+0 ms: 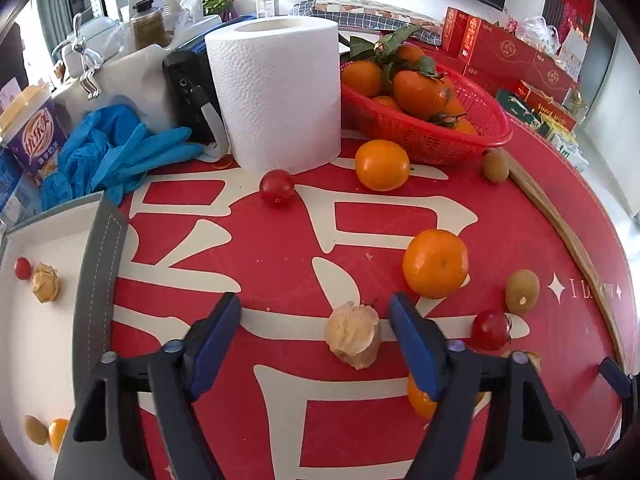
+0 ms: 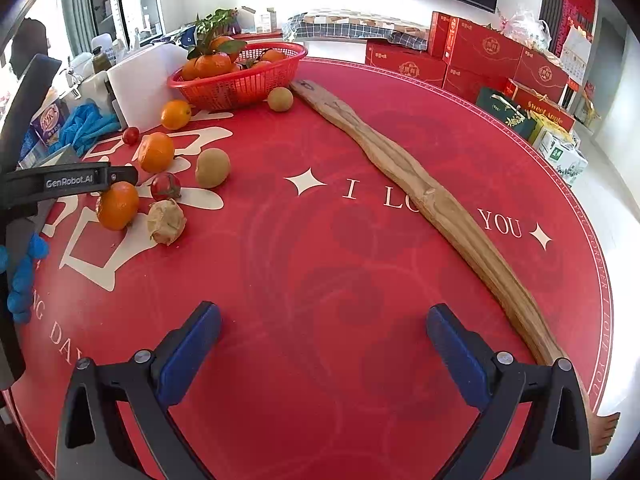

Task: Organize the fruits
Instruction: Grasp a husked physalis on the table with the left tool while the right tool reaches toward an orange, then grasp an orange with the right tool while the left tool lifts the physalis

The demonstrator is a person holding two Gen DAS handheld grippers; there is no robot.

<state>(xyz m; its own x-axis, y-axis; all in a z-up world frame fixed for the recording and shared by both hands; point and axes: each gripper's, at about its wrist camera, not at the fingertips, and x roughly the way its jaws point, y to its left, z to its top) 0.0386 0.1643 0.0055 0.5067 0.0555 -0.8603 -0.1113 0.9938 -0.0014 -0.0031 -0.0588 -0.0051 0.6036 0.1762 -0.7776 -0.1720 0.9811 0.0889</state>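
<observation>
i'm holding the left gripper (image 1: pixel 316 320) open around a papery, crinkled husk fruit (image 1: pixel 354 336), which is sitting nearer the right finger, pads not pressing yet. closing off-centre could be crushing that dry husk or nudging it toward the glossy cherry tomato (image 1: pixel 490 329) at three o'clock. a dimpled mandarin (image 1: pixel 435 263) is lying at one o'clock. the right gripper (image 2: pixel 324 340) is hovering open over bare red mat (image 2: pixel 300 280), holding nothing.
</observation>
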